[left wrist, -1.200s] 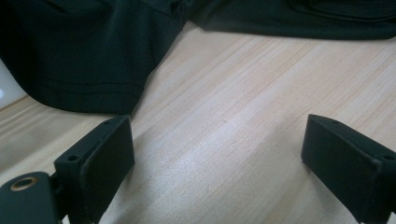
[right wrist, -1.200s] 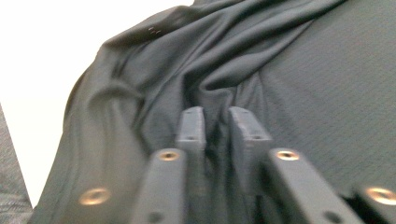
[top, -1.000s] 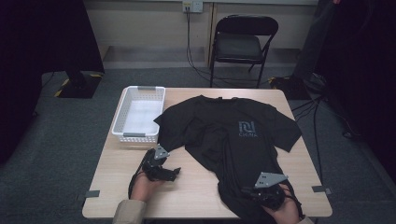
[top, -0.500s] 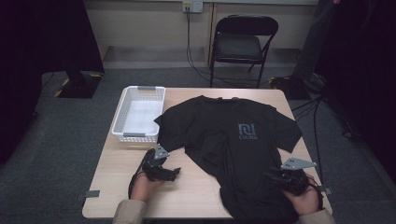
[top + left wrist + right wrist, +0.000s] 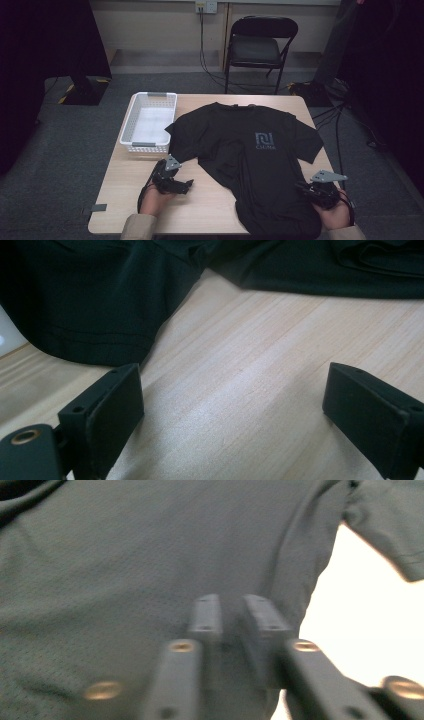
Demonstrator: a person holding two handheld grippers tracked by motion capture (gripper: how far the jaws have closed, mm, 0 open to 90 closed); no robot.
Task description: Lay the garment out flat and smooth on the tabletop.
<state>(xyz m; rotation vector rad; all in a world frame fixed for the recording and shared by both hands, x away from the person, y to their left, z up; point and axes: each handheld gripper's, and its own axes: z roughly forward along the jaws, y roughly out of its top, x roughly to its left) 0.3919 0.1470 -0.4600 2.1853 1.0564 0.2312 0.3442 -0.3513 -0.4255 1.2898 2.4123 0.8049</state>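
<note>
A black T-shirt with a grey chest print lies face up on the wooden table, its hem at the front edge. My left gripper rests open on bare wood, just left of the shirt. In the left gripper view its jaws stand wide apart with nothing between them, and a sleeve lies beyond. My right gripper sits at the shirt's lower right side. Its jaws have just been closing and stand a narrow gap apart over the blurred cloth, not visibly pinching it.
A white plastic basket stands at the table's back left, touching the shirt's sleeve. A black folding chair stands behind the table. Cables run on the floor at the right. Bare wood lies in front of the left gripper.
My right gripper has moved to the right along the front edge, and the shirt's bunched lower part has been drawn out flatter toward that side. The left gripper has stayed still.
</note>
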